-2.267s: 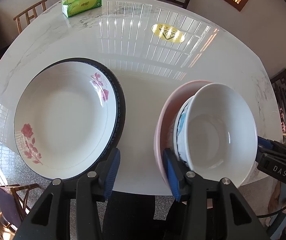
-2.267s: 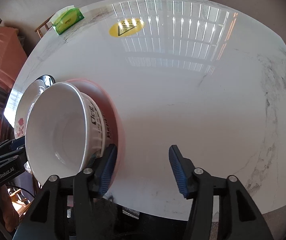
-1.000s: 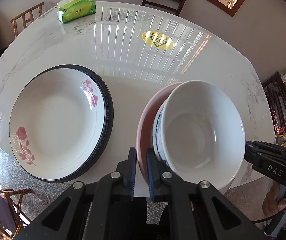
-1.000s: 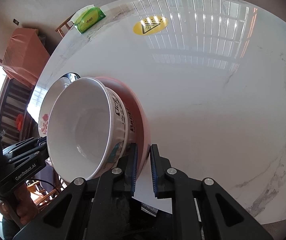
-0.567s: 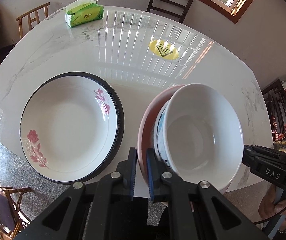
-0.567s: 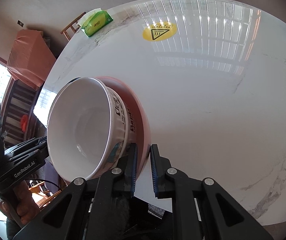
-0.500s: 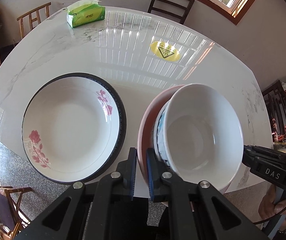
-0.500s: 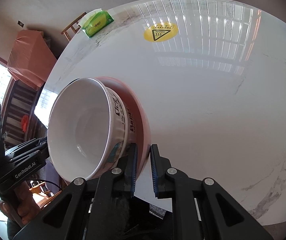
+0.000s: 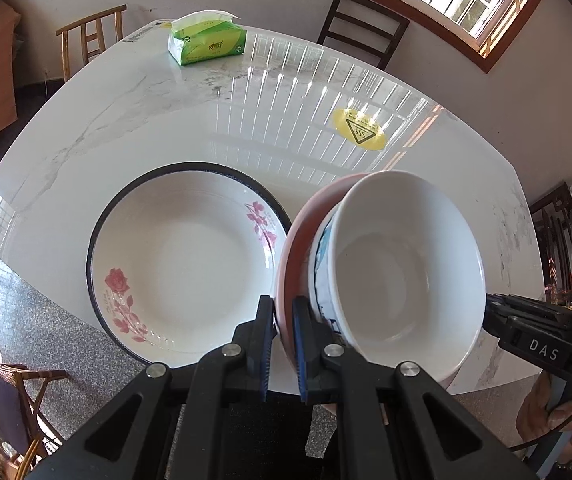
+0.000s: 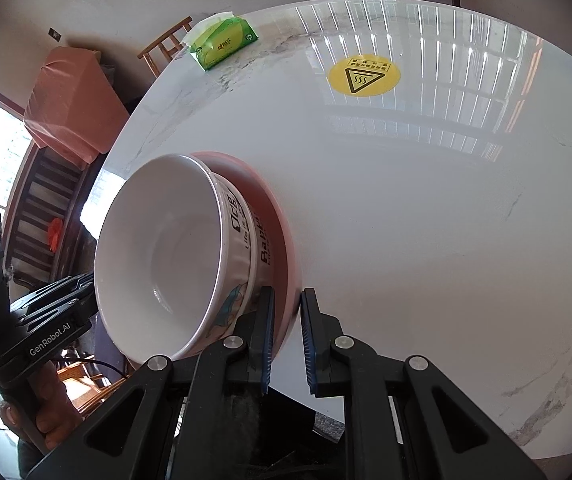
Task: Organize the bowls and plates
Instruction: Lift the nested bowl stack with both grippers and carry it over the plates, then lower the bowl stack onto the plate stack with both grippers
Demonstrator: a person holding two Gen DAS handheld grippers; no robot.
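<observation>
Two-handed carry of a stacked load. The left gripper (image 9: 284,344) and the right gripper (image 10: 286,340) each pinch the rim of the pink plate (image 9: 292,256), one at either side, with the white bowl (image 9: 402,276) seated in it. In both wrist views the blue pads are pressed together onto the thin pink edge, and the bowl wall lies just beside the inner pad without being gripped itself.

The step in hand appears to be setting this stack onto the rose plate (image 9: 184,268), which rests on the marble table (image 9: 126,128) near its front edge. To do it well, both grippers should travel together and at one level: the bowl is only resting in the plate, so any tilt or uneven pull would let it slide. Centre the pink plate over the rose plate before lowering, and loosen both grips only once it sits flat.

In the left wrist view the held plate rises from the fingertips toward 12 o'clock, the bowl filling the field at 3 o'clock; the rose plate lies at 9 o'clock, its dark rim close to the pink edge. In the right wrist view the stack (image 10: 190,252) lies at 10 o'clock of the fingertips. A tissue pack (image 9: 206,42) and a yellow sticker (image 9: 360,130) lie well apart at 12 o'clock.
</observation>
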